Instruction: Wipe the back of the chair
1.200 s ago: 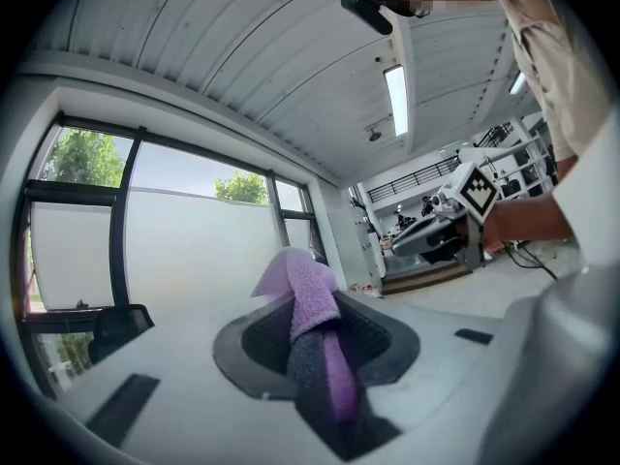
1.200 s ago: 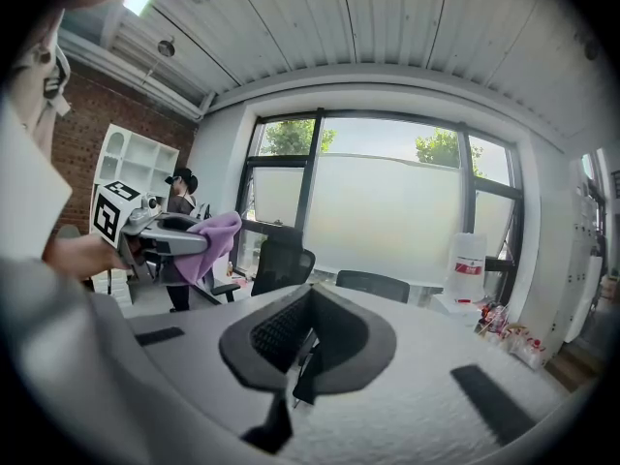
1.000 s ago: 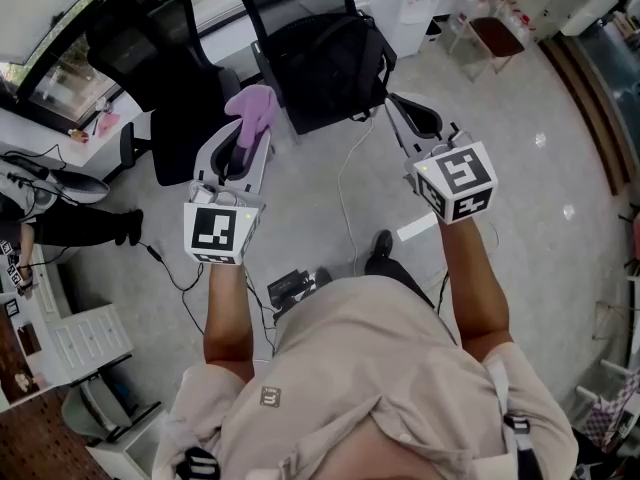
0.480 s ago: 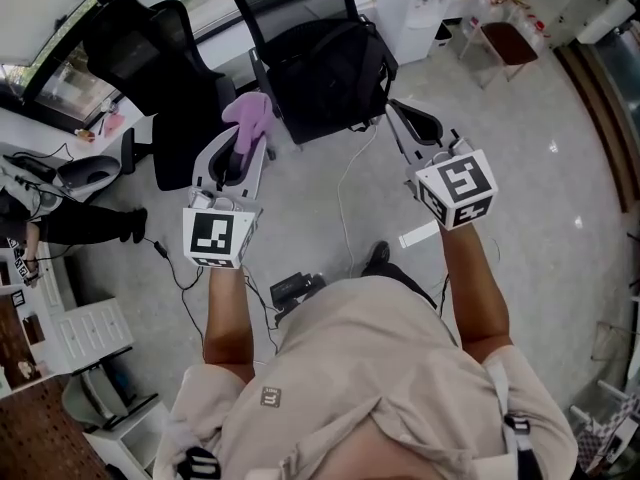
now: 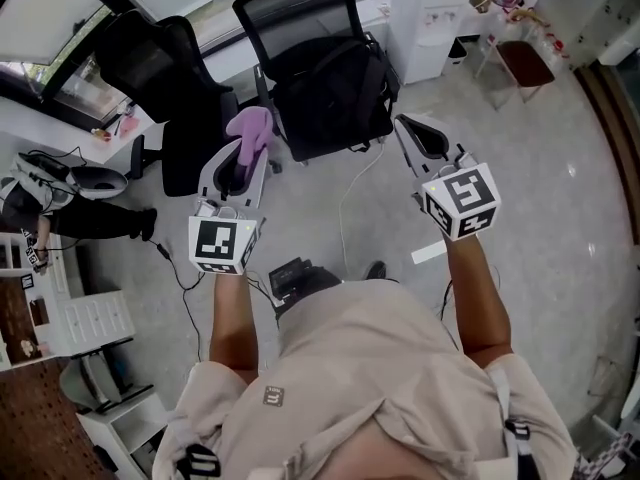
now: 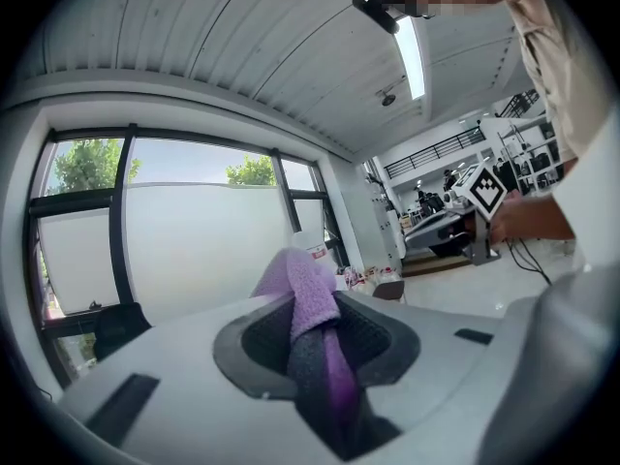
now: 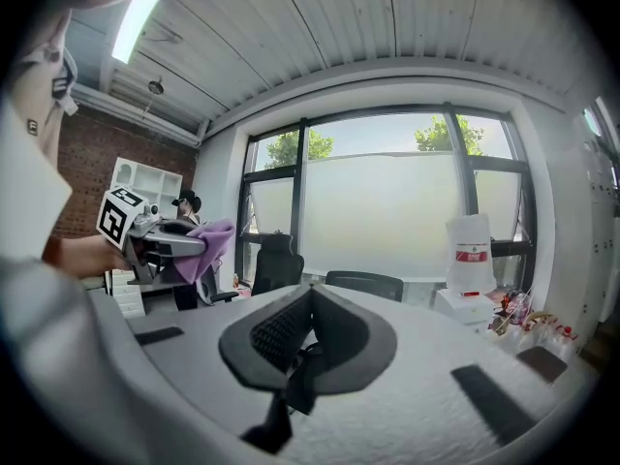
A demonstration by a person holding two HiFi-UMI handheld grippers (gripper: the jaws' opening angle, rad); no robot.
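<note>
The black mesh chair (image 5: 305, 63) stands on the floor ahead of me, seat toward me and back upright on the far side, apart from both my grippers. My left gripper (image 5: 243, 160) is clamped on a purple cloth (image 5: 251, 126), which sticks out past the jaw tips near the chair's left side. My right gripper (image 5: 420, 136) hangs to the chair's right, jaws pressed together on nothing.

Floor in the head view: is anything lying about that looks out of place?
Yes. A loose white cable trails from under the mesh chair across the open floor, and a white strip lies nearby; both look like stray clutter.
</note>
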